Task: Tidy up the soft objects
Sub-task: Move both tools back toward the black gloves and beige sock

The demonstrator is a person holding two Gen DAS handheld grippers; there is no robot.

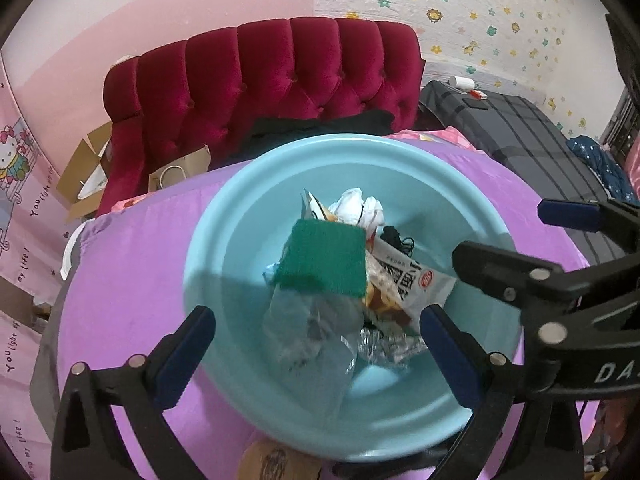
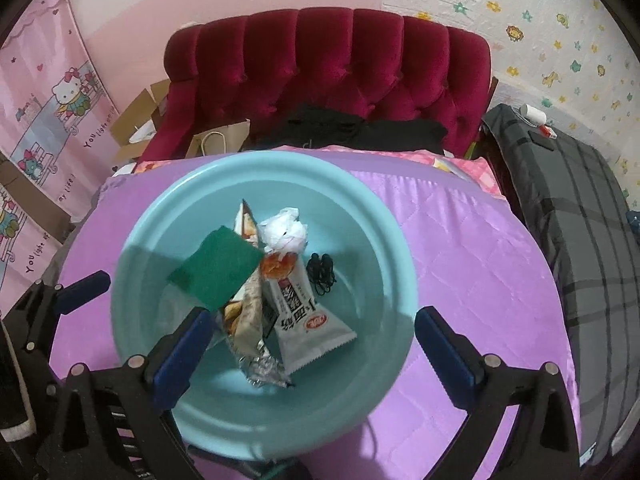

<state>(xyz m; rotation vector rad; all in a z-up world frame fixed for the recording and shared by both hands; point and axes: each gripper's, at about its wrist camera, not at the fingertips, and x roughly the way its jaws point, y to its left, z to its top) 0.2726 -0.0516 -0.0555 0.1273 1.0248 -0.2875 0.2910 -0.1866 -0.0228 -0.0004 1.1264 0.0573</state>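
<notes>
Left gripper (image 1: 316,344): your jaws stand wide apart over the basin, nothing between the pads.
Right gripper (image 2: 314,344): yours is spread wide too, empty, above the basin's near side.
Basin (image 1: 224,240): light blue, round, sitting on the purple tabletop (image 1: 132,264).
Green sponge (image 1: 326,258): inside the basin, on top of the pile.
Snack packet (image 2: 310,320): white, lying in the basin beside crumpled tissue (image 2: 286,230) and a foil wrapper (image 2: 262,368).
Black cord (image 2: 321,272): coiled on the basin floor, right of the packet.

A bed covered with a purple quilt (image 2: 460,248) carries a light blue basin (image 2: 360,208), which sits below and between the spread fingers. Black clothing (image 2: 360,128) lies beyond it, by the red headboard (image 2: 328,68).
</notes>
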